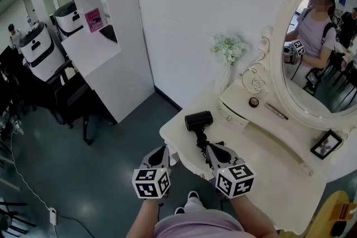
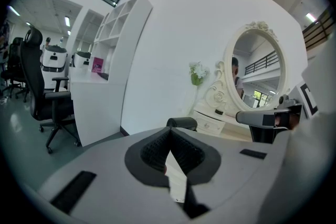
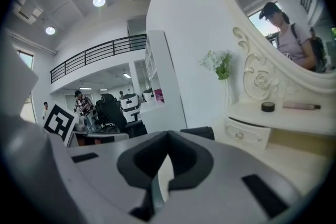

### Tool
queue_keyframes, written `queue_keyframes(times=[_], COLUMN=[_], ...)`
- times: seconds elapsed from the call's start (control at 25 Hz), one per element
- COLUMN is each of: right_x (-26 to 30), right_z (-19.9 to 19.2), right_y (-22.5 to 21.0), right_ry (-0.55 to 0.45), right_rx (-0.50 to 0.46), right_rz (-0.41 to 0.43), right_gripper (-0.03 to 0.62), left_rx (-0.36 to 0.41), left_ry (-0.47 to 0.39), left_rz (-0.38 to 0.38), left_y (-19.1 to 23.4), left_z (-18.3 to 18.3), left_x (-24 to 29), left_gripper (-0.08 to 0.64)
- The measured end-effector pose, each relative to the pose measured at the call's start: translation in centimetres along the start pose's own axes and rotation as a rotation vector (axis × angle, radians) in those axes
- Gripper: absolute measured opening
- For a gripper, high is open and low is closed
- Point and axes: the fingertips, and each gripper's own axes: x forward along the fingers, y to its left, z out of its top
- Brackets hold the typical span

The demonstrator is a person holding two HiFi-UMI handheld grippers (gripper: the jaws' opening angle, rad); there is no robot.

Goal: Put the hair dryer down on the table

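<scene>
The dryer (image 1: 198, 121) looked parked at the table's (image 1: 268, 167) near-left edge, handle running straight back at the right gripper (image 1: 215, 149) — jaws pressed together, tips right by the handle end — while the left gripper (image 1: 160, 151), also closed on nothing, hung farther off past the edge.

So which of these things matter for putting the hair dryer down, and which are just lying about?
For the job:
hair dryer
dressing table
right gripper

Just lying about:
flowers
mirror
photo frame
small round pot
</scene>
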Motion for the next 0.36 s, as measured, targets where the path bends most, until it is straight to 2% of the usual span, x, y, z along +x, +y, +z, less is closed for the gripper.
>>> queue_keyframes(times=[0.16, 0.36], right_x=[0.14, 0.47], right_z=[0.06, -0.1], right_y=[-0.04, -0.37], right_ry=[-0.003, 0.003], right_rx=[-0.032, -0.012], right_rz=[-0.004, 0.001], right_gripper=[0.002, 0.002], left_rx=[-0.003, 0.002], left_ry=[0.002, 0.001], left_rz=[0.006, -0.001], left_y=[0.08, -0.27], left_z=[-0.25, -0.11], left_x=[0.08, 0.37], left_gripper=[0.0, 0.0])
